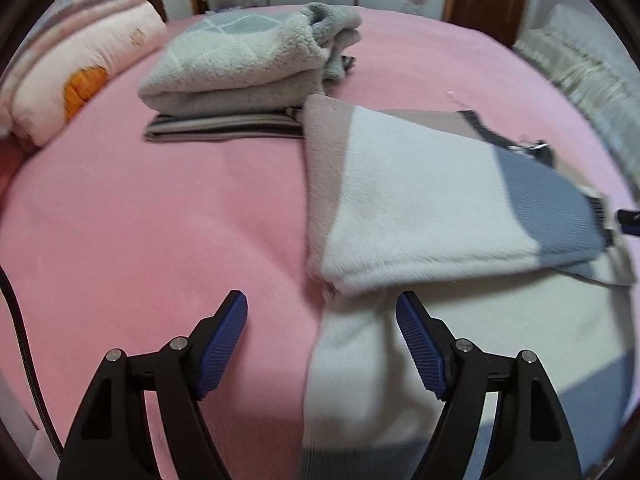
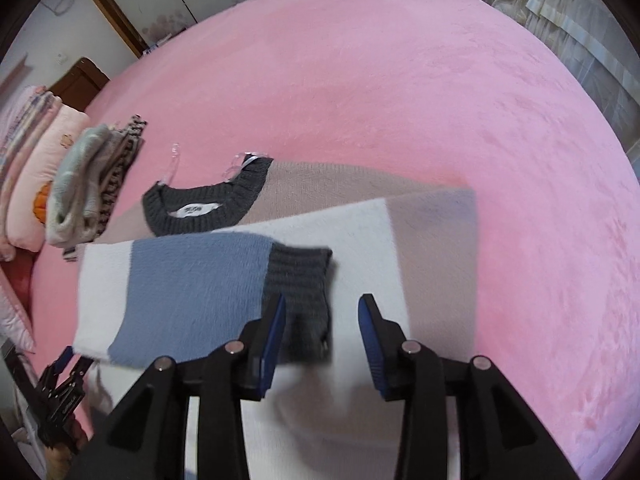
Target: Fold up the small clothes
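We saw the colour-block knit sweater [image 2: 248,280] lying on the pink bed cover [image 2: 400,80] | right gripper [image 2: 322,308] part-open, its dark cuff between pads, unpinched | left gripper [image 1: 322,308] wide, empty, over its edge.

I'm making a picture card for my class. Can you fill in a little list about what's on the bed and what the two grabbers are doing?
bed cover: pink blanket
being folded: colour-block sweater, dark collar facing up
sleeve: blue sleeve with dark cuff, laid across the sweater's body
left gripper: open, holds nothing, over the sweater's edge
right gripper: open, the cuff lies between its fingers
already folded: stack of clothes beside the sweater
at the bed's edge: pink pillow
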`<state>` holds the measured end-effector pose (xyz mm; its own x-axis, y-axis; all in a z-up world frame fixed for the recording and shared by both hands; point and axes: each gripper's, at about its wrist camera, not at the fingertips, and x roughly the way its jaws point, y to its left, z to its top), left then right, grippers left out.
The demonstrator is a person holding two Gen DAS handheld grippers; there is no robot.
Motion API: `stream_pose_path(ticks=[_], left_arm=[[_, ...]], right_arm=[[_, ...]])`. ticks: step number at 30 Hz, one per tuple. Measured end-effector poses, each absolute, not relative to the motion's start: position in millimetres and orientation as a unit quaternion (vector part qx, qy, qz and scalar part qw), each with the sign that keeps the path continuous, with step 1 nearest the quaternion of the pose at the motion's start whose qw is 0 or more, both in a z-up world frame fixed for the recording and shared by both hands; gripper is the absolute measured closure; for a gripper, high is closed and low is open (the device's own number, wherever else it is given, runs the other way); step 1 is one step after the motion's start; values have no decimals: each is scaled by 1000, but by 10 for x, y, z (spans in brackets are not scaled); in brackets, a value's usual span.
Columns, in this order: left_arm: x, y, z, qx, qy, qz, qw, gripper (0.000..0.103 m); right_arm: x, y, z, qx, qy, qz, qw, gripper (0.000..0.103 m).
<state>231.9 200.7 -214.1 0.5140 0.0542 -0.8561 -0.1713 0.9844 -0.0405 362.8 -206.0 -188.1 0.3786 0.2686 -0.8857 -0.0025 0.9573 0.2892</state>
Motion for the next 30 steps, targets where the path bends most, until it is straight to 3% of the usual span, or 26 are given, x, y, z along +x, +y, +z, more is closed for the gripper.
stream_pose_path(ticks=[13, 16, 17, 20, 30], left_arm=[[2327, 2580, -2034, -214, 467, 84, 854, 27], [2451, 2518, -2111, -201, 475, 90, 852, 27], [2495, 2476, -2141, -195, 479, 90, 851, 27], [2622, 2340, -2208, -167, 488, 99, 851, 27], [2841, 1951, -2292, -20, 507, 143, 850, 25]], right_arm=[[3497, -2062, -2251, 212, 556, 104, 797, 65], [3501, -2123, -2307, 250, 542, 101, 796, 68], [3498, -2126, -2314, 254, 540, 103, 796, 78], [3465, -2092, -2281, 228, 536, 96, 807, 89], [3202, -2009, -2145, 153, 519, 47, 839, 93]])
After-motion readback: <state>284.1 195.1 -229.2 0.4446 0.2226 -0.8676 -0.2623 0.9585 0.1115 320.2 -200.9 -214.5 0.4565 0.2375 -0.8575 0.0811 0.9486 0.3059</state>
